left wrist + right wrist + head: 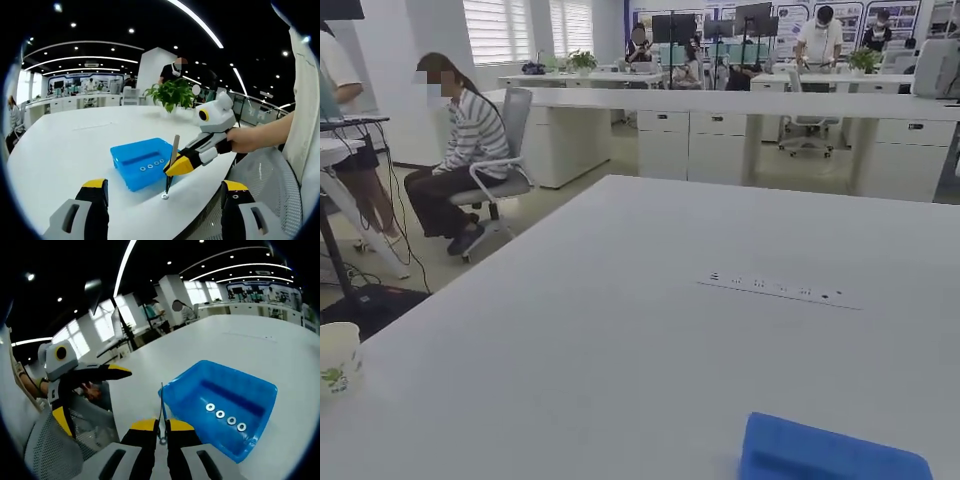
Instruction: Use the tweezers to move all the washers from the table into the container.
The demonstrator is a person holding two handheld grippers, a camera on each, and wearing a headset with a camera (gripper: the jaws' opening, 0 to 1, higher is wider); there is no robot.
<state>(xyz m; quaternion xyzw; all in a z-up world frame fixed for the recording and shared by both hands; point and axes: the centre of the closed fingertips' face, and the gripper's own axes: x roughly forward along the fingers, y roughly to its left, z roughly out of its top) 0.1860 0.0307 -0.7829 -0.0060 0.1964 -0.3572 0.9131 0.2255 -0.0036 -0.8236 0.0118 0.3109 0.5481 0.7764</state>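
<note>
Four small metal washers [226, 417] lie in the blue plastic container [257, 397], just ahead of the right gripper [162, 426], which is clamped on slim metal tweezers [175, 145]. The tips touch one washer on the table [164, 196] beneath it. Next, likely: pinch, lift, carry over. Left gripper [165, 185] gapes, idle. White worktop [65, 150], open office.

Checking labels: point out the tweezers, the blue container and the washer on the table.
Thin metal tweezers [175, 145]: left gripper view, upper shaft.
Blue plastic container [127, 167]: left gripper view, bare floor by its left corner.
Small metal washer [164, 197]: left gripper view, its ring.
</note>
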